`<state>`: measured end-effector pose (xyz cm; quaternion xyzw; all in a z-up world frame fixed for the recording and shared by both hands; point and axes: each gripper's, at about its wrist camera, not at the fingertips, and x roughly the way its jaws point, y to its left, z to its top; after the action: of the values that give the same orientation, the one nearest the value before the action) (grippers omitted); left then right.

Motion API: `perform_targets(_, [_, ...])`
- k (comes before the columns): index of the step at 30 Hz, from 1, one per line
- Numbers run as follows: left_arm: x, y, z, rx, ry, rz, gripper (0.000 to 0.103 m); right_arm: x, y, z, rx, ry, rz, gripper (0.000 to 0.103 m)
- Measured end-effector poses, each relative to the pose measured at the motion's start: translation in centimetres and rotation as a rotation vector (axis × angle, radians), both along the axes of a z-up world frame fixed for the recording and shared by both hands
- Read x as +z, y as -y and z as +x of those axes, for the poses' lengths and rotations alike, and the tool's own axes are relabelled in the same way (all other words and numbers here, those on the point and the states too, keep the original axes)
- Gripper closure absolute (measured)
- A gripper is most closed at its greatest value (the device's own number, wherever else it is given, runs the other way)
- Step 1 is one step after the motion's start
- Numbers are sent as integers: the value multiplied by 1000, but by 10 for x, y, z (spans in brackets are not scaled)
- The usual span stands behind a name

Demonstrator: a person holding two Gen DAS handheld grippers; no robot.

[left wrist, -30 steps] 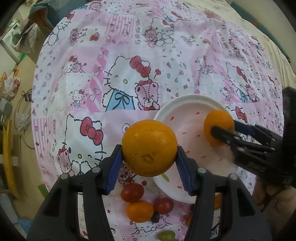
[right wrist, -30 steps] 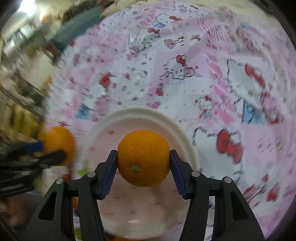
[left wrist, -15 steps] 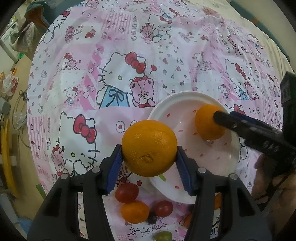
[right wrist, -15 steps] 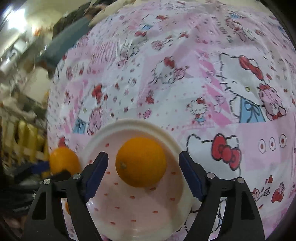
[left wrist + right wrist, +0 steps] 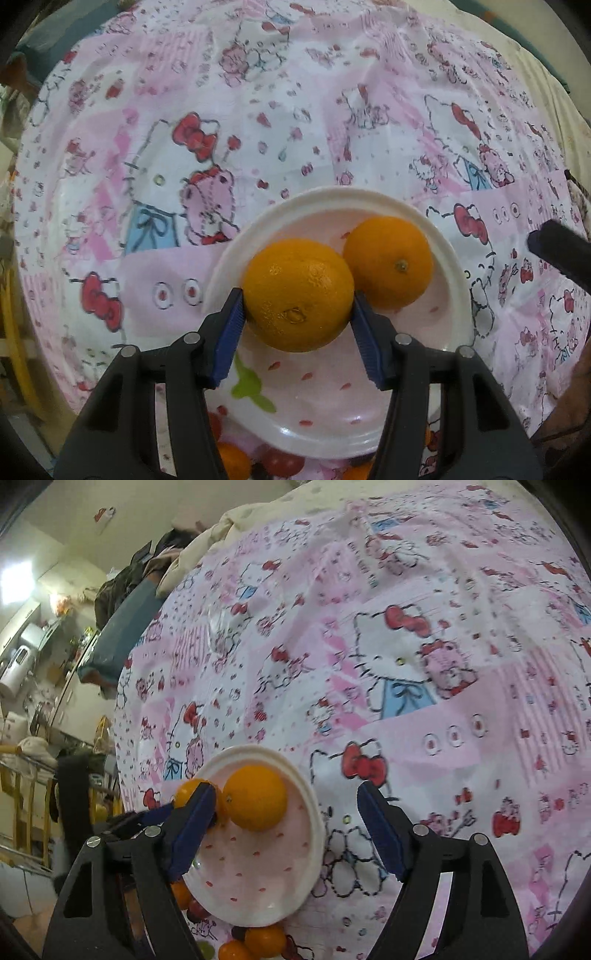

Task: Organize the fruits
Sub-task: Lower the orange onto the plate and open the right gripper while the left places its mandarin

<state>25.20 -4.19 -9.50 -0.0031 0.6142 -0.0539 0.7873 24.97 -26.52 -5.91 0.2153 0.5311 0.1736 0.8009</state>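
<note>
Orange fruit sat at the centre of what we saw: our left gripper (image 5: 297, 310) was clenched on an orange (image 5: 297, 293), its blue pads (image 5: 229, 332) pressed against the fruit on both sides, and we held it above the near-left part of a white plate (image 5: 369, 197) with small red speckles. A second orange (image 5: 388, 262) lay on the plate itself, just beside the held one and touching it or nearly so in the left wrist view. Our right gripper (image 5: 286, 825) stood released; its jaws had just been opening, and nothing was between them but the patterned cloth and the plate's edge. From the right wrist view the freed orange (image 5: 255, 797) rested on the far part of the plate (image 5: 314, 834), with the left gripper and its orange (image 5: 192, 794) close behind our left blue pad. The plate lay on a pink and white cartoon-print cloth (image 5: 258, 110) spread over the tabletop. Near the plate's closest edge we saw a cluster of small fruits (image 5: 258, 941), orange and dark red ones, lying on the cloth and partly hidden by the gripper bodies. A dark part of the right gripper (image 5: 557, 247) showed at the right edge of the left wrist view.
</note>
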Motion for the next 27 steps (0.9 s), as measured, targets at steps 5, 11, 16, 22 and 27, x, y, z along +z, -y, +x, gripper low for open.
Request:
perform_targets(5, [-5,7,4,-12,27,41,49,1,7,2,-8,7,-2,22])
perform_targets(11, [-7,4,8,-4,27,26,46,-3,11,2,-5,-5,-9,22])
perform_targets(16, [-8,5,8,-18,29,50,39,2,8,0,3,15,-19,22])
perform_targets(22, [-2,-6,4,18,46,13,16,5,1,-1,20,19,-22,22])
perform_targets(27, [5,-8,-1,10,54,-9,16,12,-4,-6,36,39,-35,22])
